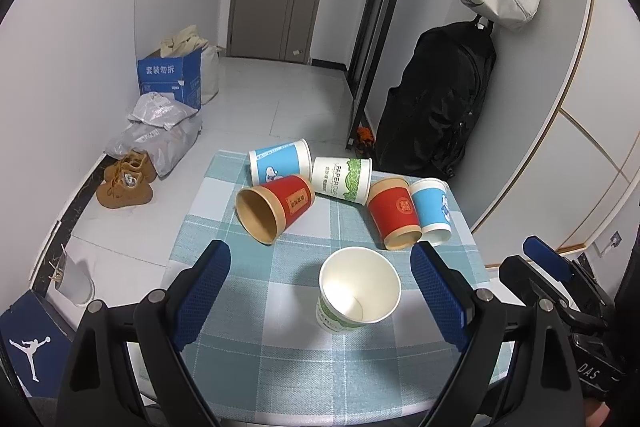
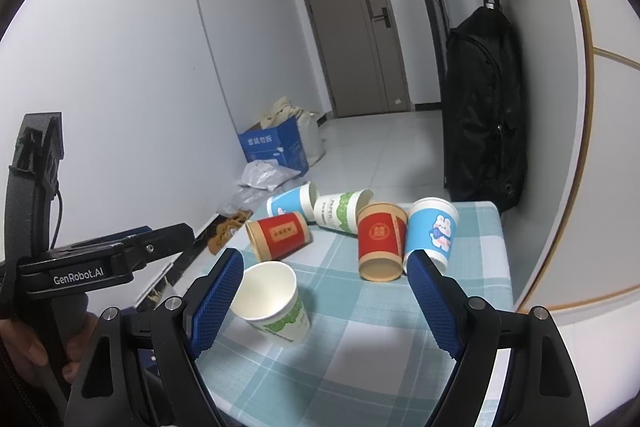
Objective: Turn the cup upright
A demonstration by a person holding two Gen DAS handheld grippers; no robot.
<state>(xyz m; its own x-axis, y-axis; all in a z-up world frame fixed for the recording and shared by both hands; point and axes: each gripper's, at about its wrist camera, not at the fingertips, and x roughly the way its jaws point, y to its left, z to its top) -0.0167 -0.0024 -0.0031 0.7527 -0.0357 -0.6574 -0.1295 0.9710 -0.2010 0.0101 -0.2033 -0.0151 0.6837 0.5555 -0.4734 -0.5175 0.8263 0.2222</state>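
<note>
A white-and-green paper cup [image 1: 358, 291] stands upright on the checked tablecloth [image 1: 260, 339], between the open fingers of my left gripper [image 1: 320, 255], untouched. It also shows in the right wrist view [image 2: 272, 301] beside my right gripper's left finger. My right gripper [image 2: 326, 263] is open and empty. Behind lie several cups on their sides: a red one [image 1: 276, 207], a blue one [image 1: 280, 161], a white-green one [image 1: 342, 179], another red one [image 1: 394, 213] and another blue one [image 1: 432, 211]. In the right wrist view the red [image 2: 378, 241] and blue [image 2: 430, 231] cups lie just ahead.
The small table stands against a white wall on the right. A black backpack [image 1: 436, 99] hangs beyond it. On the floor at left are brown shoes [image 1: 124, 183], plastic bags and a blue box [image 1: 170, 77]. The table's left edge drops to the floor.
</note>
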